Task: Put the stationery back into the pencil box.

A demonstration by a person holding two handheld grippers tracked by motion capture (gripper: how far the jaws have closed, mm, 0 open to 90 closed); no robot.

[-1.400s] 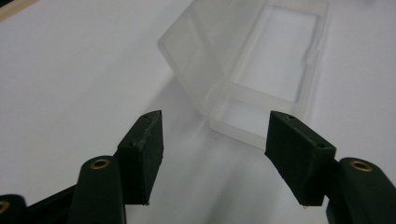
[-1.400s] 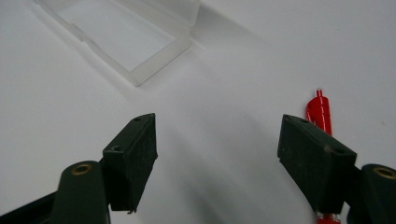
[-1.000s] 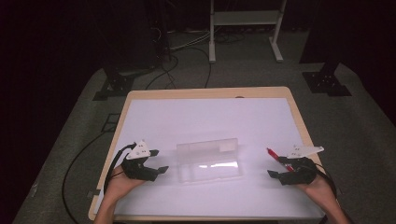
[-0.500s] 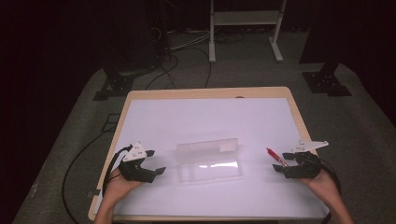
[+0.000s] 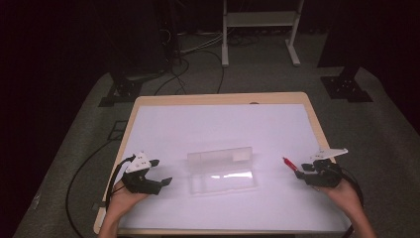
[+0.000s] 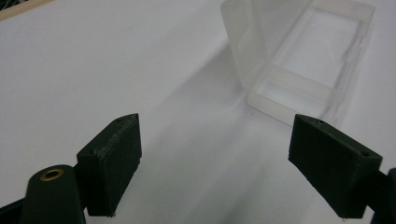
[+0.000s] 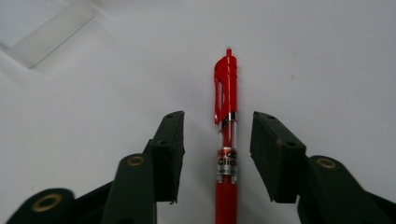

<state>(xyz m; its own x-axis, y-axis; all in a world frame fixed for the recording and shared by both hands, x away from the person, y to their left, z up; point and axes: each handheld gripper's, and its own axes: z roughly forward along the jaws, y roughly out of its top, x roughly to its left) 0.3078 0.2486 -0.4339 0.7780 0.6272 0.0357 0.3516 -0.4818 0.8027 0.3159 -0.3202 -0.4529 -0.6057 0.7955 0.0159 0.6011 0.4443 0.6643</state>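
A red click pen (image 7: pixel 226 84) lies flat on the white table top (image 5: pixel 223 124), to the right of an open clear plastic case (image 5: pixel 223 171). My right gripper (image 7: pixel 217 140) straddles the pen's barrel. Its jaws have just been closing, and a gap still shows on each side of the pen. In the high view the right gripper (image 5: pixel 300 171) sits at the right front with the pen (image 5: pixel 288 163) poking out toward the case. My left gripper (image 5: pixel 163 172) rests left of the case. The left gripper (image 6: pixel 217 163) has just been opening its jaws wider, with nothing between them and the case (image 6: pixel 303 60) ahead.
The table's wooden rim (image 5: pixel 133 114) frames the white top. Cables (image 5: pixel 198 74) and stand feet (image 5: pixel 257 29) lie on the dark carpet behind it. A black cable (image 5: pixel 79 183) trails from the left gripper off the table's left edge.
The right gripper's jaws have narrowed around the pen, which has not moved. The left gripper's jaws have spread a little. Both hands have kept their places.
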